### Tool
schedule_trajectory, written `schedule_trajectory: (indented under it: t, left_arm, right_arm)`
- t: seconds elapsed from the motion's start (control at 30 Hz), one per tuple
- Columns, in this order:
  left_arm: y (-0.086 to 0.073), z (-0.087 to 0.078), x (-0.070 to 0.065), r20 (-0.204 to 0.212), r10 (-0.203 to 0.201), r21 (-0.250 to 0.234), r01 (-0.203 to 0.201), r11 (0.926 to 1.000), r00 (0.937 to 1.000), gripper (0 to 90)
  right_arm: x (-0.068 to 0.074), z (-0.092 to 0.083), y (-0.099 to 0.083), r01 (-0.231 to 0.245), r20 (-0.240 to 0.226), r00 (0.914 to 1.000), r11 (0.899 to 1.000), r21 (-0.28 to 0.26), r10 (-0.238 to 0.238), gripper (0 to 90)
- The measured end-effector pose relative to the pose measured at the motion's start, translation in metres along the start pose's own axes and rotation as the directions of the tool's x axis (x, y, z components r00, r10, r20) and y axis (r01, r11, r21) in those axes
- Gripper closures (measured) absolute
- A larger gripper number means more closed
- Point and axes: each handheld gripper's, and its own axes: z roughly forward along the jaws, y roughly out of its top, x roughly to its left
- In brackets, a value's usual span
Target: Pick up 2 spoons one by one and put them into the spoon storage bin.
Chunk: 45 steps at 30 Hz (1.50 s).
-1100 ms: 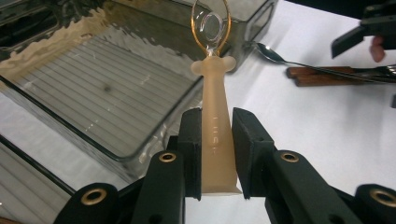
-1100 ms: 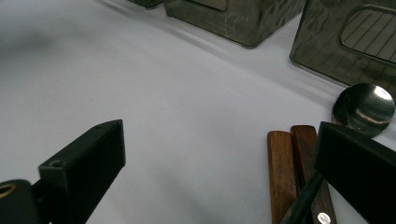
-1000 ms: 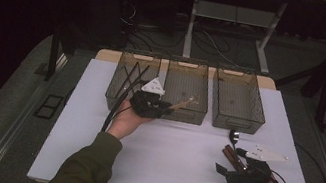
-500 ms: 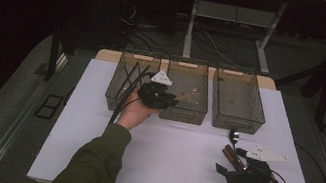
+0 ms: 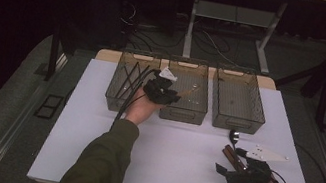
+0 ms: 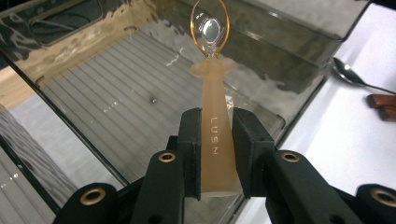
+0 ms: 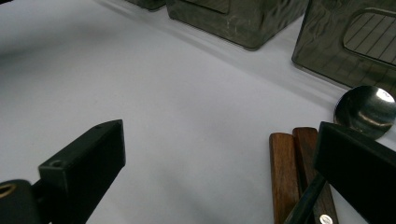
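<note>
Nearest to me, the right hand-held gripper (image 5: 231, 170) rests low on the white counter (image 5: 180, 155), its jaws spread wide with nothing between them. Just beside it lie two wooden handles (image 7: 299, 163) and a steel spoon (image 7: 366, 109), untouched.

Farther out, the left hand-held gripper (image 6: 215, 154) is clenched on a pale amber plastic spoon (image 6: 214, 126), the pads pressing either side of its thick handle a little above the butt end. The spoon sticks out forward over the middle bin (image 5: 182, 113) of three smoky clear bins, its small bowl (image 6: 210, 28) hanging above the ribbed floor.

I'd judge this spoon very light and fairly stiff. The handle is smooth and tapered, so it could slide or swivel between flat pads if squeezed loosely. The broad flat handle is the right place to hold it. The thin neck and the bowl look like the weak parts, best kept clear of the bin's wall. Dropped from this low height it should come to no harm, though it may bounce on the hard floor.

The left bin (image 5: 126, 85) holds some dark slender sticks, perhaps chopsticks; from here it's hard to tell. The right bin (image 5: 237, 102) stands beyond the other cutlery.
</note>
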Motion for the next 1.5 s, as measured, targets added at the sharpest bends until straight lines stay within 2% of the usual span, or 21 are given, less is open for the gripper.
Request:
schedule_trajectory:
  t: [0.2,0.43,0.53,0.6,0.73,0.83,1.0,1.07,1.17,1.33,1.5]
  left_arm:
    - [0.001,0.008,0.002,-0.018,-0.036,0.046,0.037,0.9983,0.9992,73.3]
    - [0.002,0.016,0.002,-0.019,-0.033,0.086,0.035,0.9957,0.9993,72.8]
    - [0.002,0.017,0.001,-0.016,-0.03,0.074,0.031,0.9967,0.9994,71.0]
    - [0.003,0.017,0.0,-0.027,-0.024,0.068,0.025,0.9974,0.9994,61.7]
    - [0.004,0.014,0.001,-0.04,-0.032,0.047,0.034,0.9983,0.9987,52.3]
    - [0.004,0.011,0.001,-0.037,-0.039,0.018,0.04,0.999,0.9985,46.7]
    - [0.004,-0.001,0.001,-0.008,-0.029,-0.016,0.029,0.9994,0.9995,38.9]
    - [0.004,-0.006,0.0,-0.007,-0.013,-0.026,0.013,0.9996,0.9999,36.5]
    - [0.0,-0.014,-0.003,0.006,-0.011,-0.044,0.012,0.999,0.9999,33.1]
    - [-0.01,-0.028,-0.008,0.018,0.014,-0.055,-0.013,0.9984,0.9997,27.0]
    - [-0.025,-0.042,-0.018,0.03,0.026,-0.065,-0.024,0.9976,0.9992,19.3]
  right_arm:
    - [0.0,0.0,0.0,0.001,0.0,1.0,1.0,-0.001,-0.001,2.5]
    - [0.0,-0.001,0.0,0.002,-0.002,1.0,1.0,-0.002,-0.002,2.5]
    - [0.0,-0.001,0.0,0.003,-0.003,1.0,1.0,-0.002,-0.003,2.5]
    - [0.0,-0.001,0.0,0.005,-0.003,1.0,1.0,-0.003,-0.005,2.5]
    - [0.0,-0.001,0.0,0.005,-0.003,1.0,1.0,-0.003,-0.005,2.5]
    - [0.0,-0.001,0.0,0.004,-0.003,1.0,1.0,-0.004,-0.005,2.5]
    - [0.0,-0.001,0.0,0.004,-0.003,1.0,1.0,-0.004,-0.004,2.5]
    - [0.0,-0.001,0.0,0.004,-0.003,1.0,1.0,-0.004,-0.004,2.5]
    - [0.0,-0.001,0.0,0.004,-0.002,1.0,1.0,-0.004,-0.004,2.5]
    - [0.0,0.0,0.0,0.003,-0.001,1.0,1.0,-0.001,-0.003,2.5]
    - [0.001,0.001,0.0,0.003,0.001,1.0,1.0,-0.002,-0.003,2.5]
